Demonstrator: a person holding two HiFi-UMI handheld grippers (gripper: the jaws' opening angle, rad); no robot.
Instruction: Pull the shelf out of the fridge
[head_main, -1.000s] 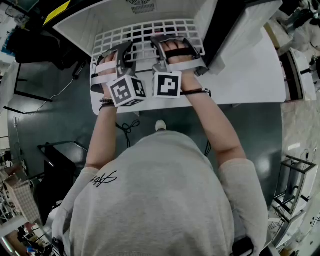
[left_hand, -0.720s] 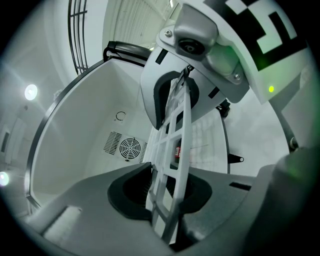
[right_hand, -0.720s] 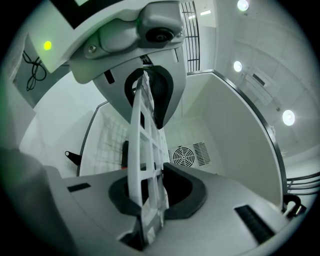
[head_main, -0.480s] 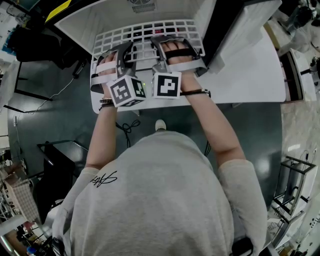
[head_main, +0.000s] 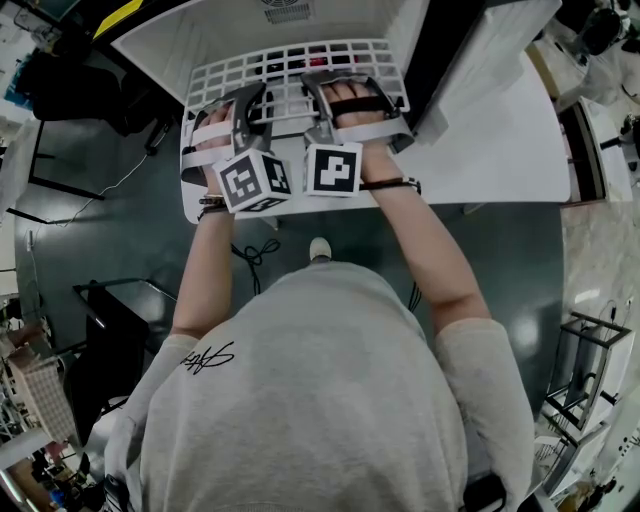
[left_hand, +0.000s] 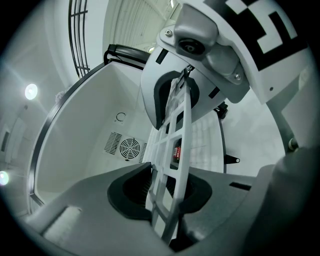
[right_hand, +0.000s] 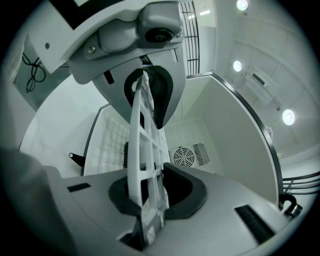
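The white grid shelf lies level in the mouth of the open white fridge, its front edge toward me. My left gripper is shut on the shelf's front left part, and my right gripper is shut on it just to the right. In the left gripper view the shelf runs edge-on between the dark pads of the left gripper. The right gripper view shows the shelf the same way, pinched in the right gripper.
The fridge door stands open at the right. A round fan vent sits in the fridge's back wall. A small red item shows through the grid. A cable lies on the dark floor.
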